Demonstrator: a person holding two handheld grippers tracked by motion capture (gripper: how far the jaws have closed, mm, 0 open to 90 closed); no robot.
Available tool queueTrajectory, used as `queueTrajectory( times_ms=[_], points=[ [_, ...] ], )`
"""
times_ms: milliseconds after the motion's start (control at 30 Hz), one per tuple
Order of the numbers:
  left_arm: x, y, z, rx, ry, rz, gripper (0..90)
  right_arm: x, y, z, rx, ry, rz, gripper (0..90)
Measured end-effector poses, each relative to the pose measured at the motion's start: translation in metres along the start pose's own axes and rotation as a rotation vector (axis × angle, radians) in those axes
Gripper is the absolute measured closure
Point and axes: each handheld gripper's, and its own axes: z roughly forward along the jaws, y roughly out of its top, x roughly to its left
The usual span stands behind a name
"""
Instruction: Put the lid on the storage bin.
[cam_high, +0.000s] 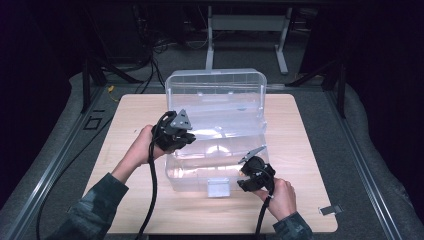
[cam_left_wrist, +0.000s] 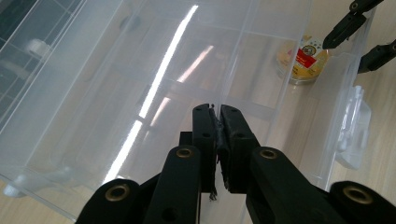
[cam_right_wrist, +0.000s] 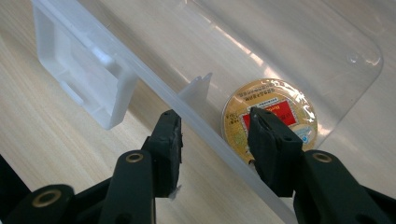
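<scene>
Now the left gripper (cam_left_wrist: 217, 114) has its fingers closed on a thin inner divider of the clear plastic box (cam_high: 215, 85), which stands open on the desk (cam_high: 310, 150). The right gripper (cam_right_wrist: 215, 140) is open astride the front wall, one finger inside above a round gold tin (cam_right_wrist: 280, 105).

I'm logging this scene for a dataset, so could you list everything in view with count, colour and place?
box: one, clear plastic, centre of the table, lid raised at the back
latch: one, whitish, front wall of the box
tin: one, round, gold with a red label, inside the box at its front right corner
table: one, light wood, under the box
clip: one, small, grey, table's front right corner
frame: one, white metal, floor behind the table
left gripper: one, black, shut on a thin inner wall of the box
right gripper: one, black, open, astride the box's front wall
hands: two, sleeves dark green
</scene>
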Motion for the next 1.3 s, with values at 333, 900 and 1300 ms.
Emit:
queueTrajectory(
  times_ms=[333,900,1300],
  points=[
    [-0.007,-0.003,-0.001,0.003,0.008,0.016,85.9,0.000,-0.001,-0.001,-0.019,0.004,0.010,54.2],
    [-0.017,-0.009,0.000,-0.009,0.019,0.037,85.9,-0.001,-0.006,-0.014,-0.066,0.006,0.025,47.4],
    [-0.020,-0.016,0.000,-0.033,0.000,0.029,85.6,-0.006,-0.020,-0.060,-0.128,0.048,0.040,45.1]
  ],
)
